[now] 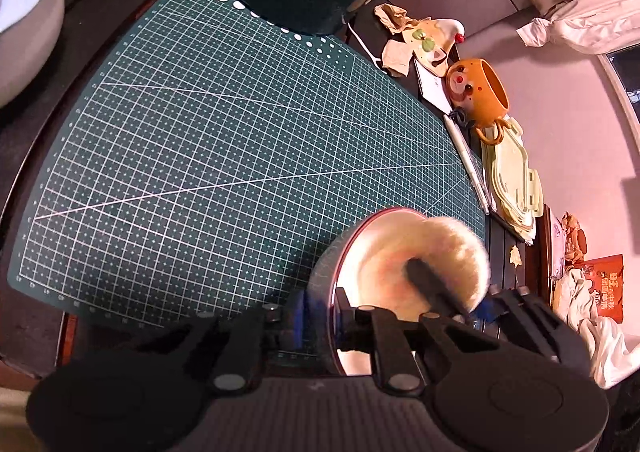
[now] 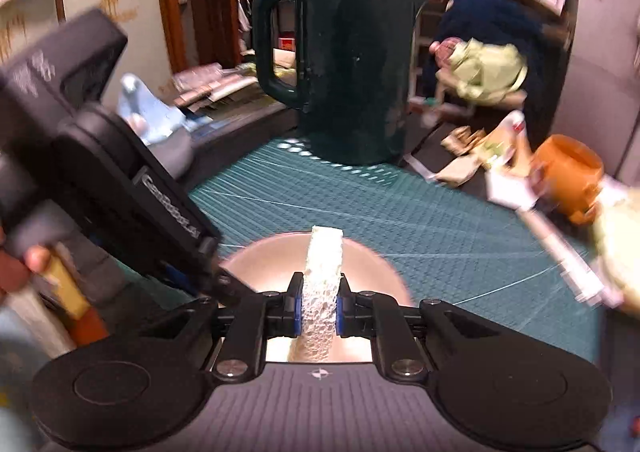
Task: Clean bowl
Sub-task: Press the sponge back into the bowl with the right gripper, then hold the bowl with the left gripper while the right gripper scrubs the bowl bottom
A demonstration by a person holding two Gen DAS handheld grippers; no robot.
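1. The bowl (image 1: pixel 360 272) is a metal one, tipped on edge at the near right corner of the green mat (image 1: pixel 220 155). The left gripper (image 1: pixel 320 316) pinches the bowl's rim, one finger outside the wall and one inside.
2. The right gripper (image 2: pixel 319 312) is closed on a white sponge (image 2: pixel 322 272), which stands upright between its blue pads and reaches into the bowl's hollow. In the left view the sponge looks blurred, so I judge it mid-wipe.
3. To wipe well, press the sponge flat to the inner wall and sweep in circles from the centre out to the rim.
4. The left grip sits on a thin rim only; hard pushes could twist the bowl free. Keep the pressure light and aimed towards the held side.
5. Turn the bowl a little between sweeps so that the part hidden under the left finger is reached as well.
6. The dark kettle (image 2: pixel 352 67) at the mat's far edge and the orange mug (image 1: pixel 480 91) beyond its right edge stand well apart from the work.
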